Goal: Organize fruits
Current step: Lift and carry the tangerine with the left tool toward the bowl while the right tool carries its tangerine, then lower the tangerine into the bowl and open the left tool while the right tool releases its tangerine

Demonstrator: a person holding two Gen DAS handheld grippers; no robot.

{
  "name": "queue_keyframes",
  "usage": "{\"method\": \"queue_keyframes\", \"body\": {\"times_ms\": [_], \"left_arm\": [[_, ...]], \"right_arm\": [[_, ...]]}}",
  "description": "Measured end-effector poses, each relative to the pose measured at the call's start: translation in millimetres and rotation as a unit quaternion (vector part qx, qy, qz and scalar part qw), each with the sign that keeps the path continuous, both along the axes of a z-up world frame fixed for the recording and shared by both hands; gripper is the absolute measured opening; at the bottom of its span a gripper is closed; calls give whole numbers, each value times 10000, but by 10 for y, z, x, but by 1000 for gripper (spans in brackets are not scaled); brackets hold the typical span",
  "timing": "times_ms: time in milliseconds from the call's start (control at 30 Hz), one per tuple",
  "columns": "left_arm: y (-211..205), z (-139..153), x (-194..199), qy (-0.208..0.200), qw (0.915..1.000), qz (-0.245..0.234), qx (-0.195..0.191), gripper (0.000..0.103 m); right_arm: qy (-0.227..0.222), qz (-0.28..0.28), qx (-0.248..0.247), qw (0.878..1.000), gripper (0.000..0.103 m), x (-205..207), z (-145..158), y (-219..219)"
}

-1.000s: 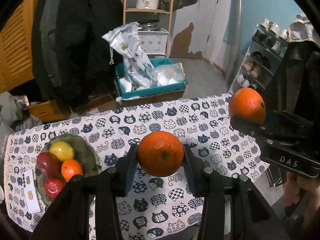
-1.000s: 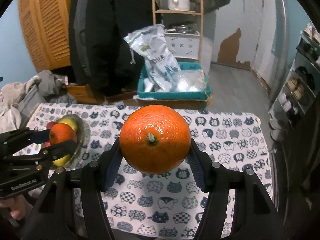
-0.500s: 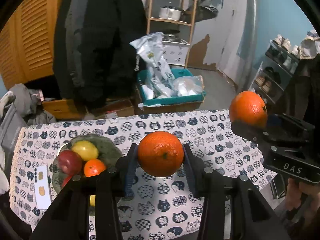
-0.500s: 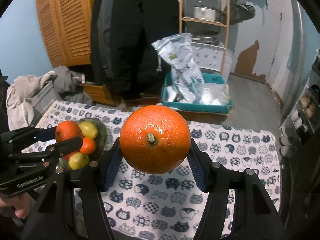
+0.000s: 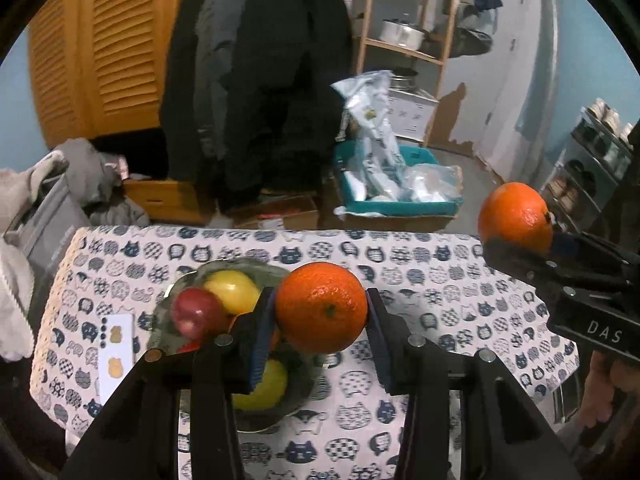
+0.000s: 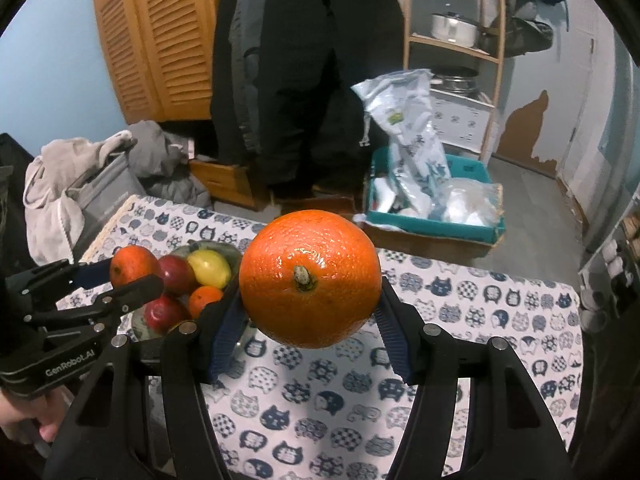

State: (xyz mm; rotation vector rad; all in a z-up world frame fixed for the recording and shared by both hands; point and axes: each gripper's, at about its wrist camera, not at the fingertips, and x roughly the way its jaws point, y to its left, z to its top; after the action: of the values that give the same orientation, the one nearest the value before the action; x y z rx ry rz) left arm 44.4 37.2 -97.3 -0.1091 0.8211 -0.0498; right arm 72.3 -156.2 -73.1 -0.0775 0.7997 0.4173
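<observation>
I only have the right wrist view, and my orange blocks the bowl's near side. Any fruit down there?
Observer: Yes. The right orange hides it from you, but the left wrist view shows a second yellow fruit at the near side of the bowl, partly behind a gripper finger.
Operator: Anything on the table left of the bowl?
Observer: A white card lies flat beside the bowl's left rim.
Operator: Is the left grip centred?
Observer: Yes. The left gripper has one pad on each side of the left orange, about at its widest part.
</observation>
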Motion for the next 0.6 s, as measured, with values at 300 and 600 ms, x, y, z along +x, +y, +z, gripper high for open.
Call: {"method": "queue_keyframes", "body": {"times_ms": [300, 600], "left_arm": [[476, -274, 78, 321, 9985, 432, -85, 44], [684, -750, 233, 848, 9951, 484, -147, 44]], "right_arm": [[332, 322, 16, 9989, 63, 178, -208, 490], [756, 565, -13, 9955, 63, 377, -598, 887]]}}
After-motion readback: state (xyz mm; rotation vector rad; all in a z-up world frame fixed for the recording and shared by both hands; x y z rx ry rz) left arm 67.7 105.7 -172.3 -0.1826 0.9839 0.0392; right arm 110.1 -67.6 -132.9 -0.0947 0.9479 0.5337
